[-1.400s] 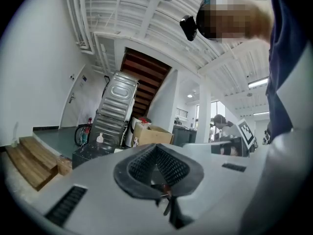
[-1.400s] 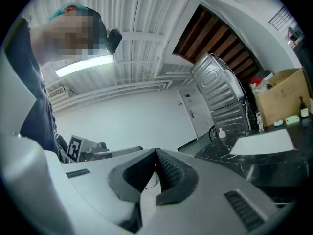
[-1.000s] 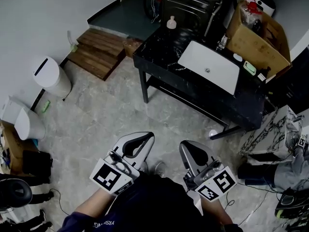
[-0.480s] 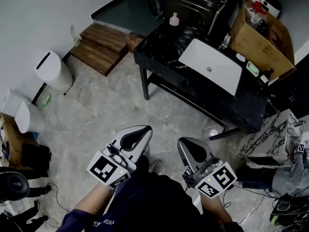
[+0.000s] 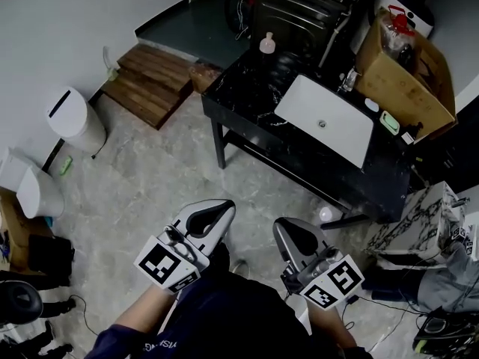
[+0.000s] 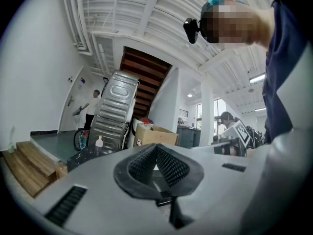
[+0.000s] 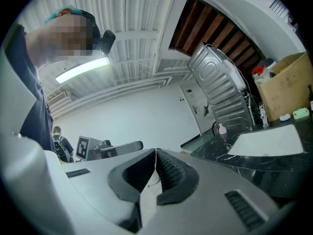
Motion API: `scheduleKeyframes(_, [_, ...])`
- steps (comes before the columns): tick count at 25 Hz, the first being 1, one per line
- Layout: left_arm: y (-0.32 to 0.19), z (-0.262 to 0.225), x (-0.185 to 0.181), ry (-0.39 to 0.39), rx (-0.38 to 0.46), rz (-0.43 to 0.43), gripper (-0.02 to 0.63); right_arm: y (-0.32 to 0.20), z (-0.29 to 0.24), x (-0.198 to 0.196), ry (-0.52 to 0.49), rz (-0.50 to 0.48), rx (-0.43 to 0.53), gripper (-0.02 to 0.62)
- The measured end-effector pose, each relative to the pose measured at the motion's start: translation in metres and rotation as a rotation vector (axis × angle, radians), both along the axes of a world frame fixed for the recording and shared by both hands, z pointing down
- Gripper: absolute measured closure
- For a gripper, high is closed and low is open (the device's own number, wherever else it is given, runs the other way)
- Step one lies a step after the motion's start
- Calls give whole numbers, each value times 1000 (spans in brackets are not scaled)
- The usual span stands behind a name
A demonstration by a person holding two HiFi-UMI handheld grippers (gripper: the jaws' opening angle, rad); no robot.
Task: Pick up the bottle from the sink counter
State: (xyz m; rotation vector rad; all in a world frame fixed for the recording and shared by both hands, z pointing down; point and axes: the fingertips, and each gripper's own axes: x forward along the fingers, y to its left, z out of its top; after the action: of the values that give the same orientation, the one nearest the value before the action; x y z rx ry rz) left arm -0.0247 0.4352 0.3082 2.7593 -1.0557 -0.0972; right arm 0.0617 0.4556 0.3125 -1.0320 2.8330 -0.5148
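A small pale bottle point(image 5: 266, 43) stands on the far left corner of the black marble sink counter point(image 5: 247, 88), left of the white basin point(image 5: 325, 109). The left gripper view shows the bottle point(image 6: 99, 143) small and far off, and the right gripper view shows the bottle point(image 7: 222, 129) beside the basin. Both grippers are held low near my body, well short of the counter. My left gripper point(image 5: 212, 213) is shut with nothing between its jaws point(image 6: 156, 149). My right gripper point(image 5: 295, 235) is also shut and empty point(image 7: 155, 154).
A cardboard box point(image 5: 404, 66) with items sits at the counter's far right, with a faucet point(image 5: 348, 77) behind the basin. A ribbed metal unit point(image 5: 299, 6) stands behind the counter. Wooden steps point(image 5: 153, 81) and a white bin point(image 5: 75, 118) are to the left on the floor.
The head view has shifted slightly. Both grippers stay shut near my body, and the left one sits a little lower and further left than a second ago.
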Motion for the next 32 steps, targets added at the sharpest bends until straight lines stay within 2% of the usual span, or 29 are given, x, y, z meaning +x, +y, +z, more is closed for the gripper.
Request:
scheduleKeyframes(14, [-105, -1, -12, 5, 8, 86, 600, -100, -9, -22, 16, 72, 10, 569])
scheduleKeyframes(18, [-130, -19, -13, 78, 78, 117, 600, -124, -9, -28, 12, 92, 5, 569])
scheduleKeyframes(23, [-159, -4, -29, -21, 23, 126, 599, -154, -9, -41, 12, 106, -1, 569])
scheduleKeyframes(29, [-195, -6, -42, -23, 26, 140, 600, -189, -11, -56, 13, 122, -1, 569])
scheduleKeyframes(32, [-209, -10, -46, 15, 46, 147, 600, -204, -10, -60, 17, 132, 1, 569])
